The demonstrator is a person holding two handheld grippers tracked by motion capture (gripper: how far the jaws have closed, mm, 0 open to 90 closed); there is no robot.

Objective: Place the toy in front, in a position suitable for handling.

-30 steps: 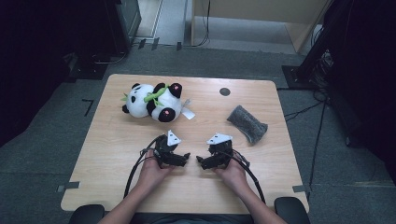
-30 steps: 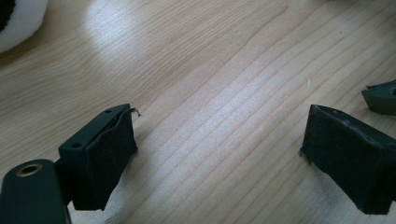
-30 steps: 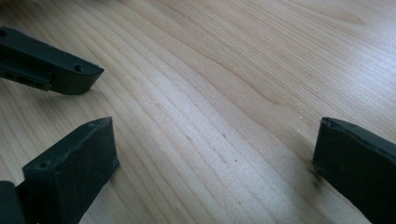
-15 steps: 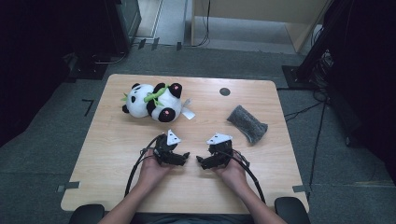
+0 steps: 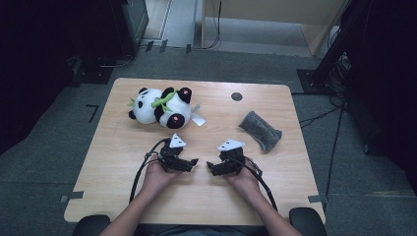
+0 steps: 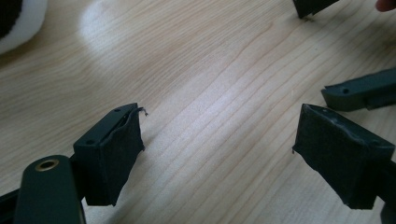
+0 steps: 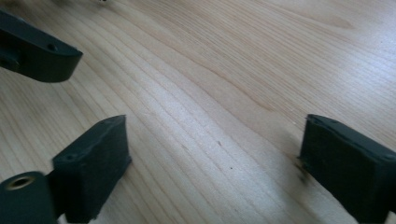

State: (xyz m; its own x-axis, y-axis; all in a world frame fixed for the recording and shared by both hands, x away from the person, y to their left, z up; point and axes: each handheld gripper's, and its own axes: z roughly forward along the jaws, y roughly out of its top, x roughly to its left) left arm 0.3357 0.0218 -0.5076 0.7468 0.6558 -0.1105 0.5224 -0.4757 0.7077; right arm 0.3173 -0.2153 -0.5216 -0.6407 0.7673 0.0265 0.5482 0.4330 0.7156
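Note:
A black-and-white panda plush (image 5: pixel 160 107) with a green ribbon lies on its side at the back left of the wooden table (image 5: pixel 118 147); its white fur edges into the left gripper view (image 6: pixel 16 25). A grey fuzzy pouch (image 5: pixel 260 130) lies at the right. My left gripper (image 5: pixel 193 162) and right gripper (image 5: pixel 211 167) rest near the front edge, tips facing each other and a little apart. Both are open with only bare wood between the jaws (image 6: pixel 219 144) (image 7: pixel 215 158). The jaws of both have just been closing a little, on nothing.
A small black disc (image 5: pixel 236 96) is set in the table near the back edge. A white tag (image 5: pixel 197 119) sticks out beside the panda. Cables trail from both grippers toward the front. Dark equipment stands on the floor around the table.

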